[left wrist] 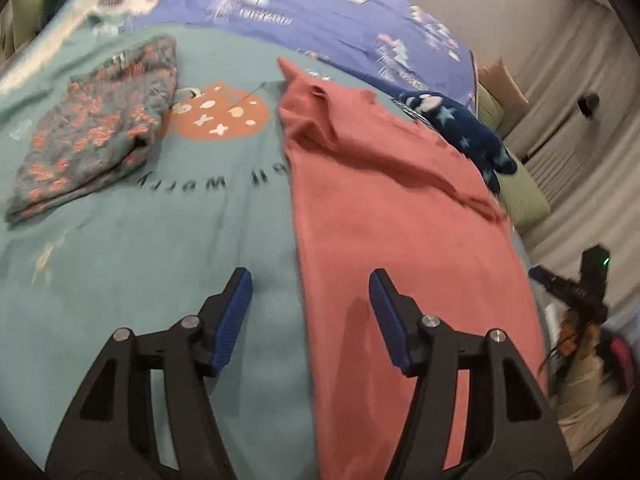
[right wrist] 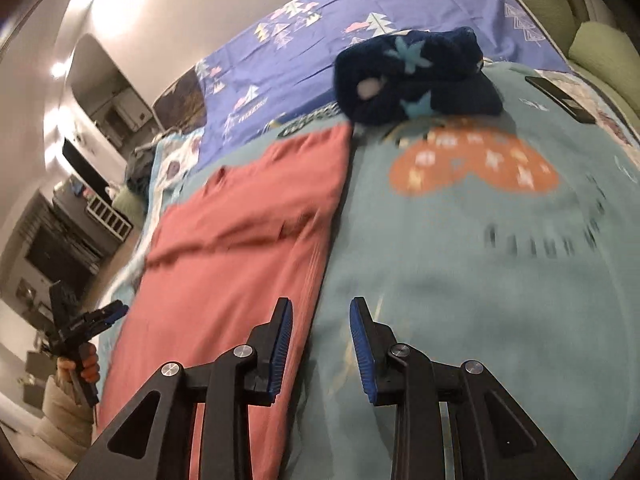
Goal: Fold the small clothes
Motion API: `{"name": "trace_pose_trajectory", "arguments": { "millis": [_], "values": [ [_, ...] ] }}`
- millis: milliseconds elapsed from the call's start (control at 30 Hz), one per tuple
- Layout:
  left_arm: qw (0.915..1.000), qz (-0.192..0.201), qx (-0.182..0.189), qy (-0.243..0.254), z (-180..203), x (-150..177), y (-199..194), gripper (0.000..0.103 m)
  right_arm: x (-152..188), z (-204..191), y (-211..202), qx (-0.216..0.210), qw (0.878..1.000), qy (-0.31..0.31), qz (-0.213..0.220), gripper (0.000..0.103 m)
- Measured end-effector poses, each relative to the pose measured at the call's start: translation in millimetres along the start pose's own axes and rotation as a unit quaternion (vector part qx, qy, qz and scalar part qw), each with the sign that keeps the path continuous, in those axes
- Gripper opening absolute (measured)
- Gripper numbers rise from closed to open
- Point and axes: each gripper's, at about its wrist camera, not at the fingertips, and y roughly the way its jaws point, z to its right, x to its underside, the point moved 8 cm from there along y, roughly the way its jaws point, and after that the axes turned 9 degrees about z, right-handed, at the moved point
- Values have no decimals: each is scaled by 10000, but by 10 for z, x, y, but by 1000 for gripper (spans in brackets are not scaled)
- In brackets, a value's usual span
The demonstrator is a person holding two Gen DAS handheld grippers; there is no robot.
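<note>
A salmon-pink garment (left wrist: 400,216) lies spread flat on the teal bedspread (left wrist: 168,240); it also shows in the right wrist view (right wrist: 248,232). My left gripper (left wrist: 310,280) is open and empty, hovering over the garment's left edge. My right gripper (right wrist: 320,308) is open and empty, straddling the garment's right edge. A folded grey garment with red flowers (left wrist: 96,128) lies to the left. A dark blue fleece with pale stars (right wrist: 412,76) lies crumpled beyond the pink garment, and shows in the left wrist view (left wrist: 468,128).
A purple sheet with tree prints (right wrist: 320,44) covers the far part of the bed. A black phone (right wrist: 560,98) lies at the right. Green cushions (right wrist: 600,48) border the bed. The other gripper shows at each view's edge (right wrist: 84,324), off the bed.
</note>
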Motion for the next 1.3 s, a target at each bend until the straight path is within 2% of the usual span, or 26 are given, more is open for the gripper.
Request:
{"name": "trace_pose_trajectory", "arguments": {
  "millis": [67, 167, 267, 333, 433, 600, 767, 1033, 1100, 1133, 1167, 1200, 1233, 1300],
  "values": [
    [9998, -20, 174, 2, 110, 157, -177, 63, 139, -107, -135, -39, 9999, 8, 148, 30],
    [9997, -10, 229, 9, 153, 273, -335, 66, 328, -94, -389, 193, 9991, -53, 382, 30],
    [9999, 24, 148, -33, 137, 389, -450, 66, 541, -111, -531, 139, 9993, 9, 340, 30],
    [9996, 43, 229, -126, 145, 458, -536, 68, 643, -125, -649, -10, 9990, 158, 416, 30],
    [9991, 68, 353, -239, 149, 576, -649, 69, 833, -149, -774, -332, 9979, 450, 333, 33],
    [9993, 93, 369, -36, 198, 770, -853, 70, 1155, -193, -925, -428, 9977, 505, 143, 40],
    [9987, 181, 466, -105, 199, 1004, -1063, 75, 1404, -212, -1118, -653, 9956, 665, 28, 45],
    [9976, 25, 330, 604, 338, 1276, -1230, 75, 1651, -310, -1159, -894, 9934, 696, -151, 46],
    [9978, 29, 299, 589, 338, 1265, -1205, 68, 1643, -346, -1094, -973, 9919, 788, -213, 46],
    [9980, 58, 295, 565, 332, 1245, -1187, 48, 1627, -368, -1036, -980, 9913, 840, -273, 46],
    [9982, 66, 325, 502, 324, 1229, -1168, 9, 1617, -383, -1013, -955, 9914, 842, -303, 44],
    [9986, 1, 436, 293, 299, 1207, -1139, 7, 1592, -402, -993, -896, 9918, 861, -304, 18],
    [9987, 24, 505, 58, 285, 1189, -1148, 6, 1571, -415, -982, -854, 9913, 944, -321, 4],
    [9981, 214, 554, -152, 282, 1147, -1248, 6, 1499, -436, -1085, -946, 9892, 1112, -124, 4]
  ]
}}
